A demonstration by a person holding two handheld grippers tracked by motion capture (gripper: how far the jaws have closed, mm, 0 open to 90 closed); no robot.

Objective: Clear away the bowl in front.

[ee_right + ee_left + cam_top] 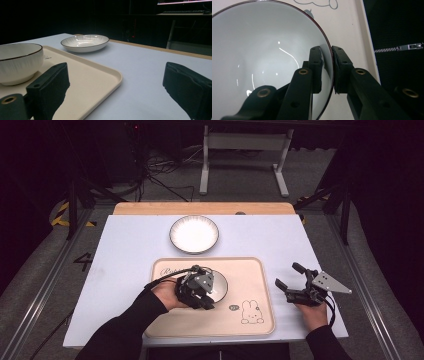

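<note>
- While the left gripper (200, 292) works over the cream tray (260, 315), its fingers (315, 62) are pinching the rim of the white bowl (262, 57), one pad inside the wall and one outside, as the left gripper view shows.
- That bowl (220, 287) sits on the tray, near its middle, just left of the printed rabbit (252, 312).
- To my eye the step is a rim grasp before a lift; it would go best with the pinch kept square to the wall and the bowl raised level, since a thin glazed edge could slip or tip.
- Beyond the tray, a shallow plate (194, 234) rests on the bench (125, 250), a likely place to go.
- Off to the right, the right gripper (292, 282) hovers over bare bench beside the tray, fingers (50, 82) spread wide, holding nothing.
</note>
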